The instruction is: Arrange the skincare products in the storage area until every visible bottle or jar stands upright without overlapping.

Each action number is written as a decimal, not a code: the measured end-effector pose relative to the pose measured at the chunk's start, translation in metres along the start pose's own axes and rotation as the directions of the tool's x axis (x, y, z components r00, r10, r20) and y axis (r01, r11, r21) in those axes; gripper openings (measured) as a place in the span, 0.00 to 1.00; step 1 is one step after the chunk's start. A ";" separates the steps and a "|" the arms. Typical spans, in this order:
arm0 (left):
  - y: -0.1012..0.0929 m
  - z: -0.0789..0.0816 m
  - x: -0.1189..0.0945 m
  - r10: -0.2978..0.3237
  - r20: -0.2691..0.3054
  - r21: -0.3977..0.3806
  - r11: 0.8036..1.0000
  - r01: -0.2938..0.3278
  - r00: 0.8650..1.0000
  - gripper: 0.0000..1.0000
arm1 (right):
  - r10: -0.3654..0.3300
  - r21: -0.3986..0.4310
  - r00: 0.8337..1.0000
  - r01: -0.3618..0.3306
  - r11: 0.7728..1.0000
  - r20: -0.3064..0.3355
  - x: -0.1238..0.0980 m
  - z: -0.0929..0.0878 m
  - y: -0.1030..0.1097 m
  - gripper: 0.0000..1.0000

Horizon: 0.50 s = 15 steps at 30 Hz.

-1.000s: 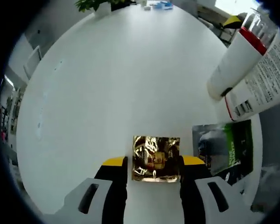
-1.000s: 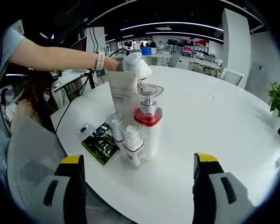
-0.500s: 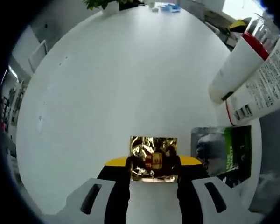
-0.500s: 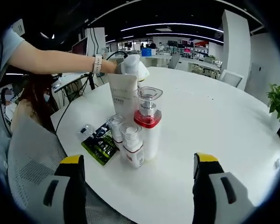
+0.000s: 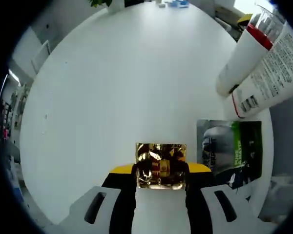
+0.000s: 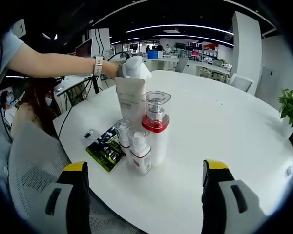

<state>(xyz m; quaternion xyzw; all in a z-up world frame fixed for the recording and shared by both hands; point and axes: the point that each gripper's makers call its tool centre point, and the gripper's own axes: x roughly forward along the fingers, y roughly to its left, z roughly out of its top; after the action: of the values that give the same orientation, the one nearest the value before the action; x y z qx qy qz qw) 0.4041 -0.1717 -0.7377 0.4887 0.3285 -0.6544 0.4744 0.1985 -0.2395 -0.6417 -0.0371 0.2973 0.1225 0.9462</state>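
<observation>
While left gripper (image 5: 161,170) clamps gold packet (image 5: 161,165), bottles (image 6: 154,126) stand beside green sachet (image 5: 232,148).

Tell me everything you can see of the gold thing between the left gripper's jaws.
The gold foil packet is a small, roughly square piece with a crinkled, mirror-shiny surface and a dark red and brown patch at its middle. It sits clamped between the left gripper's yellow-tipped jaws, facing the camera flat-on, over the white table. Whether it rests on the table or is lifted cannot be told. The green sachet lies apart to its right.

Shiny gold foil packet (image 5: 161,165), green-and-black sachet (image 5: 230,148), red-collared white bottle (image 6: 156,131), white table (image 6: 224,126)
</observation>
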 end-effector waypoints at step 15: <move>-0.012 -0.035 -0.021 0.029 -0.029 -0.042 0.999 -0.030 0.999 0.35 | 0.023 -0.029 0.999 -0.022 0.999 0.028 -0.002 0.009 0.015 1.00</move>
<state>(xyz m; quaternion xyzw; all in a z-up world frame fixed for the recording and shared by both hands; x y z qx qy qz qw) 0.4054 -0.1306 -0.7292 0.4926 0.3419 -0.6330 0.4896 0.1981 -0.2245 -0.6328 -0.0458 0.2823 0.1380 0.9482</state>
